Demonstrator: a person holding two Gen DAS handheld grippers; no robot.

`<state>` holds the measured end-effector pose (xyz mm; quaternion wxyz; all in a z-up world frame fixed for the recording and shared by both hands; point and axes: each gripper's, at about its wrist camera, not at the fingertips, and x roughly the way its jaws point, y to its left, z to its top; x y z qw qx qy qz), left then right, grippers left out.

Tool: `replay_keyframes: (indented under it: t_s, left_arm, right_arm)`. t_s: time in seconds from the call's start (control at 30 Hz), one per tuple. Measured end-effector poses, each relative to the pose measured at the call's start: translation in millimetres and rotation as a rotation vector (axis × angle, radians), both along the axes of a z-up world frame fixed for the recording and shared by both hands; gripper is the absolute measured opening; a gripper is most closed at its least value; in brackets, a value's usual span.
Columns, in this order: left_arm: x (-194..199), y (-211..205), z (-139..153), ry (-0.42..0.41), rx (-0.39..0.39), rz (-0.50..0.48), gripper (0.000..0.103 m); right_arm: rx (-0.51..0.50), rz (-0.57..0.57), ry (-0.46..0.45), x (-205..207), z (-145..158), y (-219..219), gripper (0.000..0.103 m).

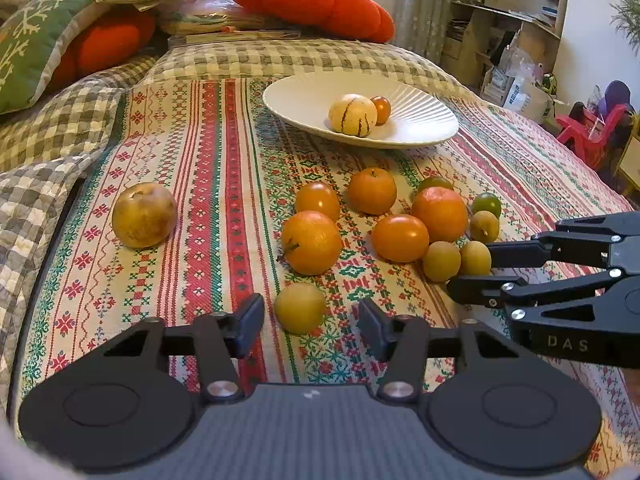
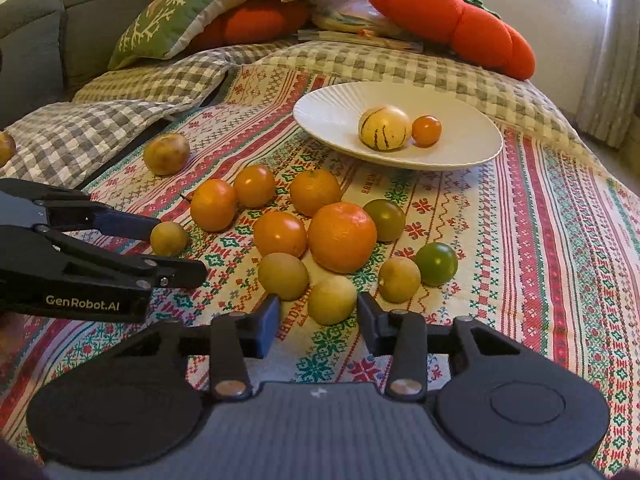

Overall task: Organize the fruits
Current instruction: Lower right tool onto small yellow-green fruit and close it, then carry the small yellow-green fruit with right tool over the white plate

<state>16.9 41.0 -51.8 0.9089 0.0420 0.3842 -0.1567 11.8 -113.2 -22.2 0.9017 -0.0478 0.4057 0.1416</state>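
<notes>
A white ribbed plate [image 1: 304,96] [image 2: 332,108] holds a striped yellow melon [image 1: 352,115] [image 2: 385,128] and a small orange tomato [image 1: 381,109] [image 2: 426,131]. Several orange and yellow-green fruits lie loose on the patterned cloth in front of it. My left gripper [image 1: 311,322] is open around a small yellow fruit [image 1: 300,307] [image 2: 168,238]. My right gripper [image 2: 318,322] is open around another small yellow fruit [image 2: 331,299] [image 1: 475,258]. Each gripper shows in the other's view: the right one [image 1: 468,272], the left one [image 2: 180,250].
A brownish round fruit [image 1: 144,215] [image 2: 166,153] lies apart at the left. Orange pumpkin cushions [image 1: 312,4] [image 2: 452,20], a green pillow [image 1: 36,40] and a checked blanket [image 1: 60,120] lie behind. Shelves and red chairs [image 1: 588,132] stand off to the right.
</notes>
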Motion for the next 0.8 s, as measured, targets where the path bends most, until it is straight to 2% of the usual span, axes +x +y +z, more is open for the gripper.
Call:
replay_keyframes:
  t_s: [0.1, 0.2, 0.33, 0.8]
  left_arm:
    - [0.2, 0.9, 0.5, 0.001, -0.001, 0.003, 0.038]
    - [1.2, 1.1, 1.5, 0.004, -0.004, -0.001, 0.029]
    - [2.6, 2.9, 2.7, 0.011, -0.011, 0.007, 0.018]
    - [4.2, 5.0, 4.3, 0.021, -0.014, 0.006, 0.017]
  right_arm:
    - [-0.023, -0.001, 0.003, 1.5, 0.6, 0.6, 0.027]
    - [-0.023, -0.011, 0.011, 2.8, 1.6, 0.0, 0.024]
    - [-0.026, -0.011, 0.019, 2.7, 1.9, 0.2, 0.023]
    - [0.002, -0.047, 0.064, 4.9, 6.2, -9.1, 0.023]
